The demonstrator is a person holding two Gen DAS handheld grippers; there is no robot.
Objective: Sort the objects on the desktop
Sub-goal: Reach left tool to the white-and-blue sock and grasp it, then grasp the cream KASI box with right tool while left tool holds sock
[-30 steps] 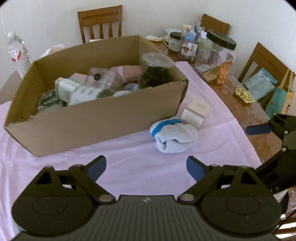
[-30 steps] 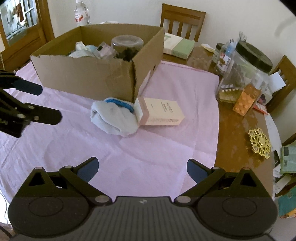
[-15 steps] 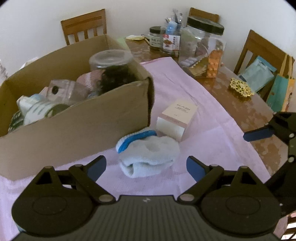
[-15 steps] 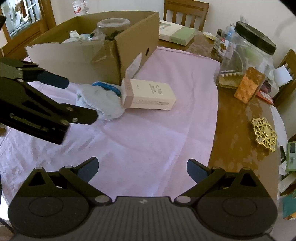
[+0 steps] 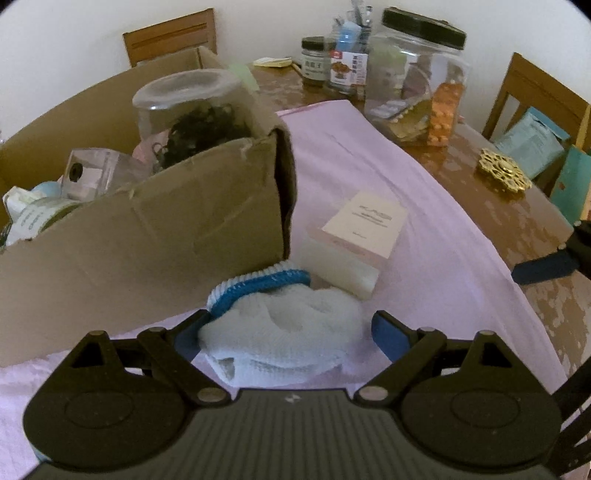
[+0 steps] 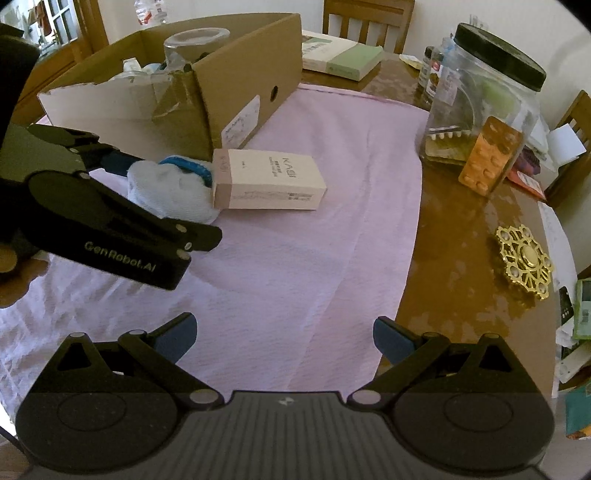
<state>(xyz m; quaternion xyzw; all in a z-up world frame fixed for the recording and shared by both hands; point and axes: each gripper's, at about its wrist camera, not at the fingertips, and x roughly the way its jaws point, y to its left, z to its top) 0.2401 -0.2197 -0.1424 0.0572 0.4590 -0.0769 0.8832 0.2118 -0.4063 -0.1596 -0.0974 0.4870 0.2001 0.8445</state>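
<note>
Left wrist view: our left gripper (image 5: 284, 332) wide around sock (image 5: 284, 332) | box (image 5: 147, 229) at 10 o'clock part-filled | carton (image 5: 354, 240), sock left | right gripper (image 6: 284, 334) wide, empty

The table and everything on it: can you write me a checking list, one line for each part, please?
Surface: pink cloth over a wooden table.
Job's things: rolled white sock with blue cuff, touching a small pink carton; cardboard box already holds jars and packets.
Clutter: big plastic jar, gold ornament, book.
Grippers: left gripper open, straddling the sock; right gripper open over bare cloth.
Cables: nothing seen.
Surroundings: wooden chairs, white wall.
</note>
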